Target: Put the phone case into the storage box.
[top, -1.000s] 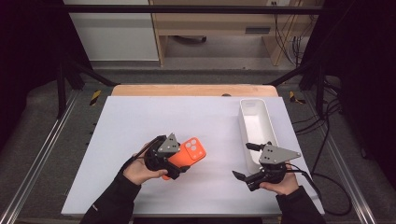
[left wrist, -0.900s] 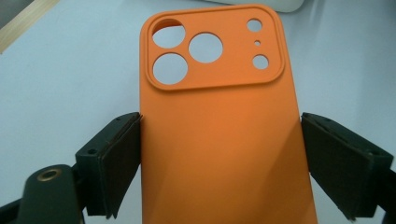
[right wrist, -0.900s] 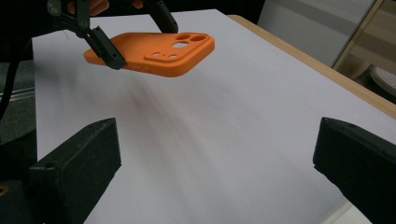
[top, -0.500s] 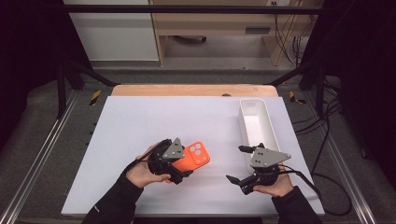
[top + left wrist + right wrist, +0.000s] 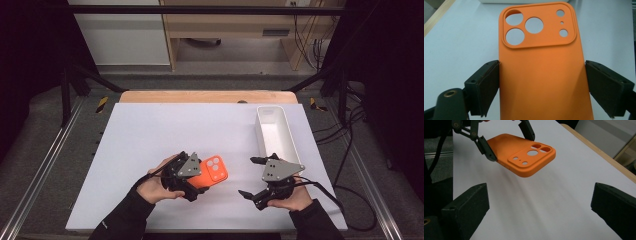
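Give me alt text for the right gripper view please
An orange phone case, camera cutouts facing up, is held above a white table by the left gripper, clamped on its long sides. In the foreground the right gripper has its two black fingers wide apart with nothing between them.

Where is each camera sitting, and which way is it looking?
High view: above the person's side, looking forward and down on the white table; both forearms, left gripper, right gripper.
Left gripper view: on the left gripper, looking along its jaws clamping the orange phone case.
Right gripper view: on the right gripper, looking between its open jaws toward the case held off the table.
All three share the orange phone case.
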{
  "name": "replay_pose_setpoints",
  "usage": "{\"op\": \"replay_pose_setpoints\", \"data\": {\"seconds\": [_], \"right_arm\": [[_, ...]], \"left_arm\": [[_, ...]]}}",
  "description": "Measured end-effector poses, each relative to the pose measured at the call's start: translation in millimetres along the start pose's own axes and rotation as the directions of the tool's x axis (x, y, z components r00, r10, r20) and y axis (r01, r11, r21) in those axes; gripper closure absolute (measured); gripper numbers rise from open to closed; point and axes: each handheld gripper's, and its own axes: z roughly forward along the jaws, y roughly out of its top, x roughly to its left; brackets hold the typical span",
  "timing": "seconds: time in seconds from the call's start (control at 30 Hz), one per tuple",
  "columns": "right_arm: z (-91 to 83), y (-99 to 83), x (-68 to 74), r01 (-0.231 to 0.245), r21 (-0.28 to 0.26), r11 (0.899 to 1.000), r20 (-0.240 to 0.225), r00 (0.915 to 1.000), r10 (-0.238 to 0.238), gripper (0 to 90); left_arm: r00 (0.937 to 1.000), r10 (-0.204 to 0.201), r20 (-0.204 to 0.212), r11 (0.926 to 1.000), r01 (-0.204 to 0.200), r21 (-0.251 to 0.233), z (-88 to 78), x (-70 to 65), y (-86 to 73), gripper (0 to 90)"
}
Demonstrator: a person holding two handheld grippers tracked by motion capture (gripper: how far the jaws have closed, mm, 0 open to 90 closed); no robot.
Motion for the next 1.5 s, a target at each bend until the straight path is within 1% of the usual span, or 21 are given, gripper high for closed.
{"op": "replay_pose_setpoints", "data": {"seconds": [0.27, 0.5, 0.6, 0.67, 0.83, 0.97, 1.03, 1.13, 1.2, 1.3, 1.37, 1.5], "right_arm": [[3.8, 8.3, 2.8, 0.032, 0.000, 0.999, -0.025, 0.9992, -0.032, 2.7], [7.2, 14.5, 4.6, 0.062, 0.018, 0.998, -0.047, 0.9970, -0.061, 2.8], [7.5, 18.9, 6.0, 0.084, 0.018, 0.996, -0.060, 0.9947, -0.083, 2.9], [7.9, 21.5, 6.9, 0.097, 0.025, 0.995, -0.065, 0.9933, -0.095, 3.0], [11.0, 28.4, 9.5, 0.134, 0.033, 0.990, -0.085, 0.9877, -0.131, 3.0], [13.5, 32.3, 10.2, 0.165, 0.064, 0.984, -0.092, 0.9831, -0.158, 3.1], [14.2, 34.1, 10.3, 0.176, 0.070, 0.982, -0.092, 0.9812, -0.170, 3.1], [15.2, 36.4, 10.6, 0.186, 0.076, 0.980, -0.100, 0.9788, -0.178, 3.3], [15.5, 37.1, 11.7, 0.196, 0.080, 0.977, -0.108, 0.9764, -0.187, 3.3], [16.2, 37.3, 13.0, 0.199, 0.079, 0.977, -0.119, 0.9749, -0.188, 3.6], [17.4, 36.7, 13.2, 0.197, 0.078, 0.977, -0.130, 0.9740, -0.186, 3.6], [20.0, 36.3, 12.9, 0.198, 0.076, 0.977, -0.136, 0.9730, -0.187, 3.9]], "left_arm": [[0.9983, 0.059, -0.004, 0.9983, -0.059, -0.007, -1.3, -7.3, 4.5, 14.2], [0.9949, 0.101, -0.008, 0.9948, -0.101, -0.015, -2.5, -12.6, 8.0, 14.2], [0.9937, 0.112, 0.000, 0.9934, -0.112, -0.024, -4.3, -13.2, 9.1, 14.2], [0.9922, 0.125, -0.001, 0.9918, -0.125, -0.028, -5.9, -13.9, 9.8, 14.2], [0.9898, 0.143, 0.005, 0.9892, -0.142, -0.034, -8.0, -15.2, 10.1, 14.2], [0.9877, 0.156, 0.010, 0.9870, -0.156, -0.040, -9.8, -14.4, 9.2, 14.2], [0.9865, 0.163, 0.018, 0.9857, -0.162, -0.046, -10.8, -14.2, 9.3, 14.2], [0.9843, 0.174, 0.032, 0.9836, -0.172, -0.056, -12.5, -16.0, 10.1, 14.1], [0.9815, 0.187, 0.041, 0.9814, -0.185, -0.053, -13.7, -16.9, 10.9, 14.2], [0.9780, 0.203, 0.047, 0.9784, -0.201, -0.047, -14.6, -17.7, 12.2, 14.2], [0.9771, 0.207, 0.050, 0.9778, -0.205, -0.046, -14.7, -18.4, 13.4, 14.2], [0.9762, 0.207, 0.064, 0.9774, -0.204, -0.055, -14.5, -18.7, 14.6, 14.2]]}}
